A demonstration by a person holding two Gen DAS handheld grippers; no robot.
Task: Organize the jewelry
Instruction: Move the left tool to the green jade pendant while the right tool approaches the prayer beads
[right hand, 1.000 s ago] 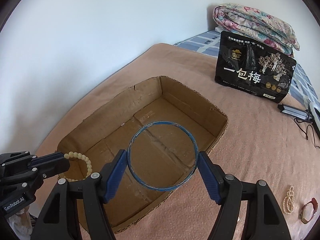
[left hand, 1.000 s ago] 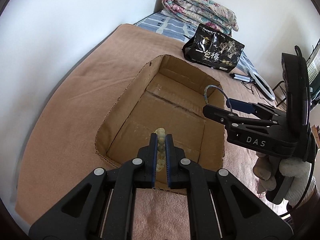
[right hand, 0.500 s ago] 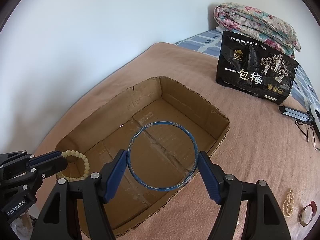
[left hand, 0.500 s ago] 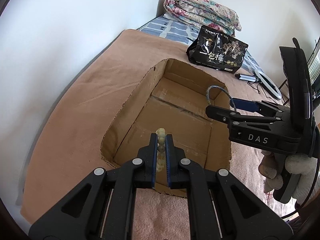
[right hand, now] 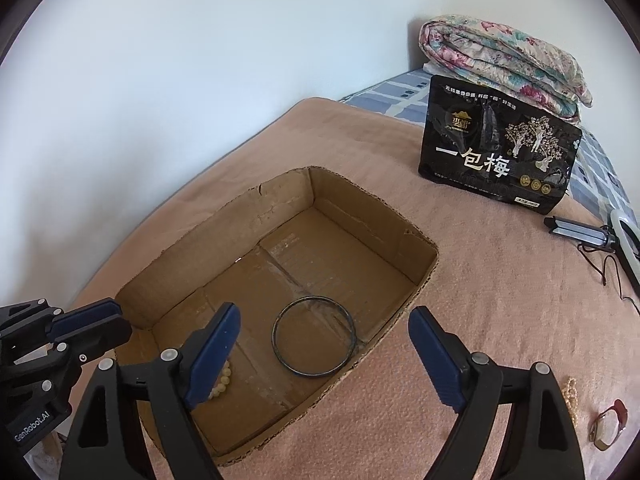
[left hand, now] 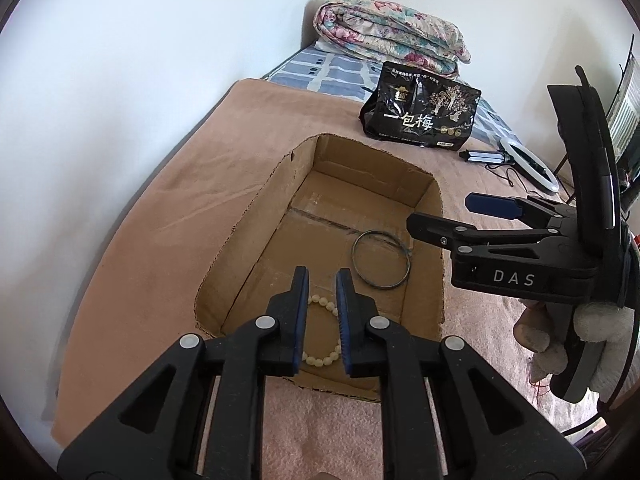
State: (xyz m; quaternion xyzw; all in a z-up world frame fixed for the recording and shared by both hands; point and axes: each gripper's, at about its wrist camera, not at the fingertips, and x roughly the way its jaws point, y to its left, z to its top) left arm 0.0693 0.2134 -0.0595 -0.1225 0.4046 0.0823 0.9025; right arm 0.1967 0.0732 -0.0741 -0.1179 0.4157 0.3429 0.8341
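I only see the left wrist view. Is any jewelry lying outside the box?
Observer: Yes. A pearl strand lies on the blanket, to the right of the right tongs.
Operator: Anything else near it?
Observer: A small red and pale piece lies just beyond the strand, apart from it.
Operator: Are the right tongs free to fetch them?
Observer: They are wide open with nothing between them. The bangle lies flat in the box.

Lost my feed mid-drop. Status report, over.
Left gripper and right gripper open, holding nothing. Bead bracelet and blue bangle lie in the cardboard box. Pearl strand still outside on the blanket. Nothing in the way.
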